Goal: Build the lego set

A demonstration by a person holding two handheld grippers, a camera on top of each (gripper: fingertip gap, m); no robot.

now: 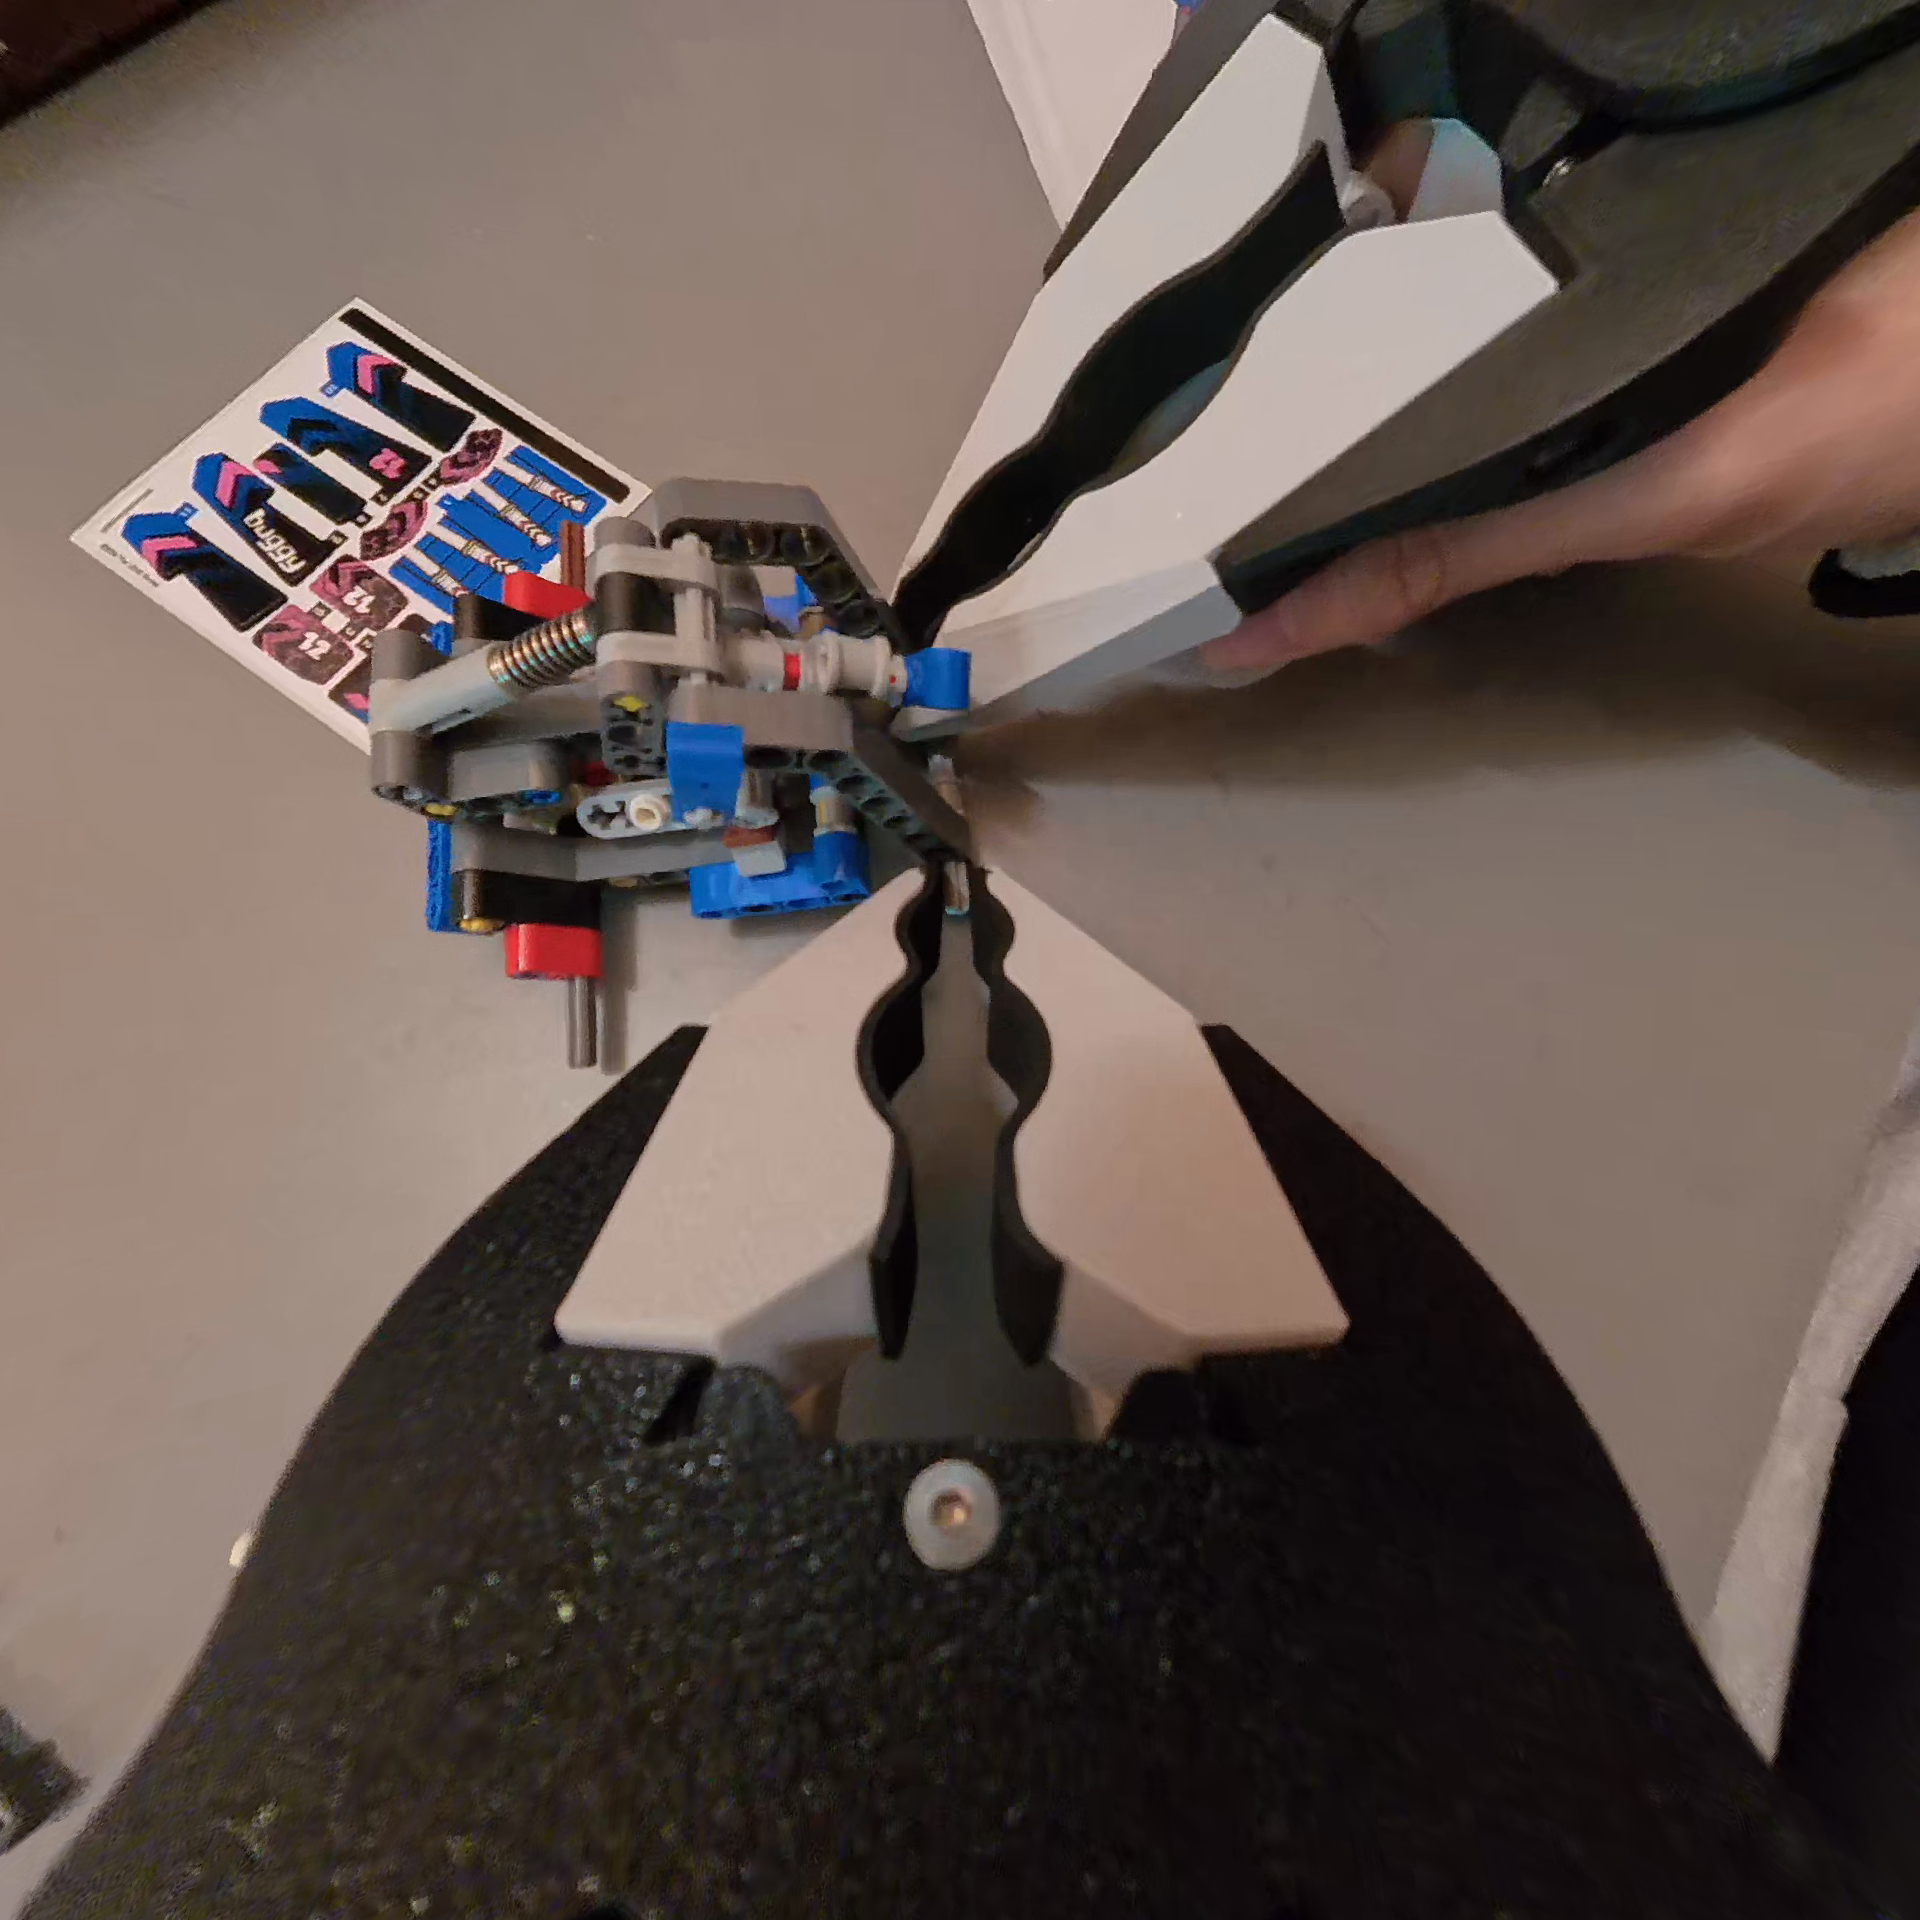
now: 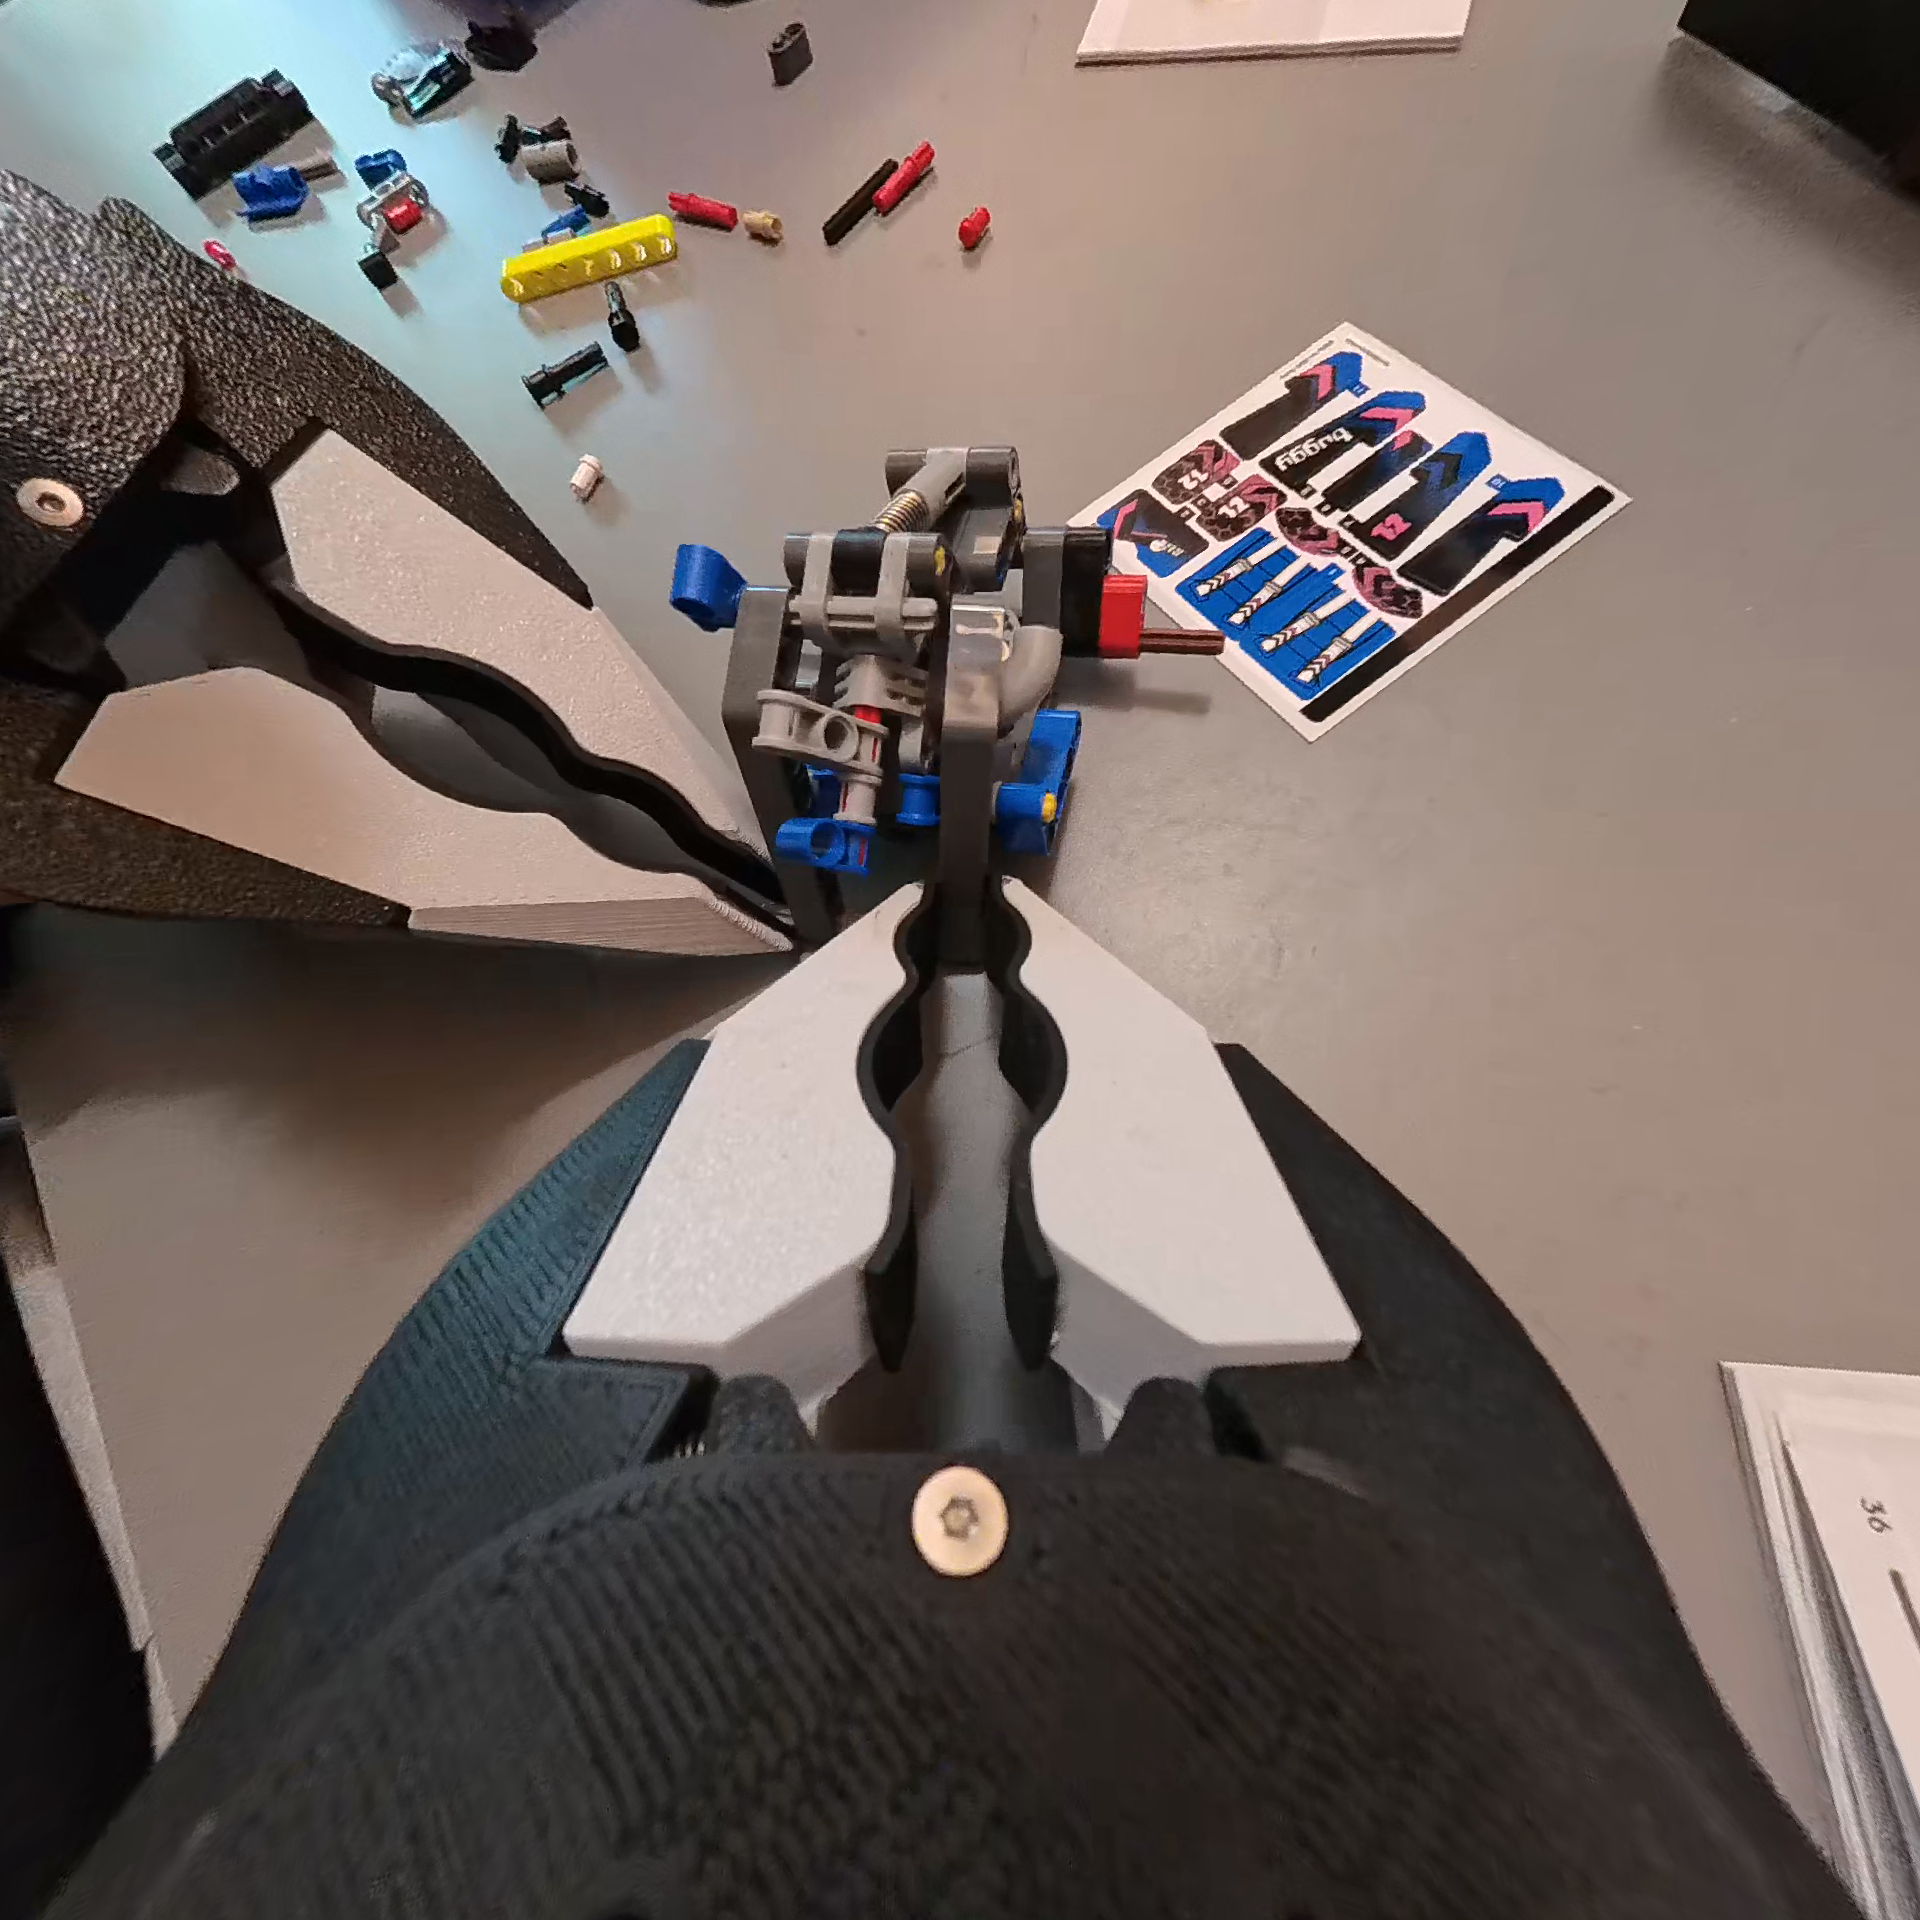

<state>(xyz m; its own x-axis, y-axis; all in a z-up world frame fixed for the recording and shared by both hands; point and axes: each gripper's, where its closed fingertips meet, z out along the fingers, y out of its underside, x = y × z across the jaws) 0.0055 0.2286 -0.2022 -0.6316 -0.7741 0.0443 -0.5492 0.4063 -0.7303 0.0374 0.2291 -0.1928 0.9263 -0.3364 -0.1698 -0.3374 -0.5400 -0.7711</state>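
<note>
Item: lego assembly (image 2: 914, 665), light, rigid, joints prone to popping; you pinched its dark frame with both tongs, left (image 1: 951, 883) and right (image 2: 961, 914).

Glossy plastic lego model (image 2: 914, 665); paper sticker sheet (image 2: 1351, 530); apparently matt table (image 2: 1455, 987).

Your left wrist view runs warm and dim; the hand (image 1: 1621, 520) at right smears with motion blur. Your right wrist view is cooler, sharper, with pale glare top left on the worktop (image 2: 1455, 1039). Fisheye bends both edges.
</note>
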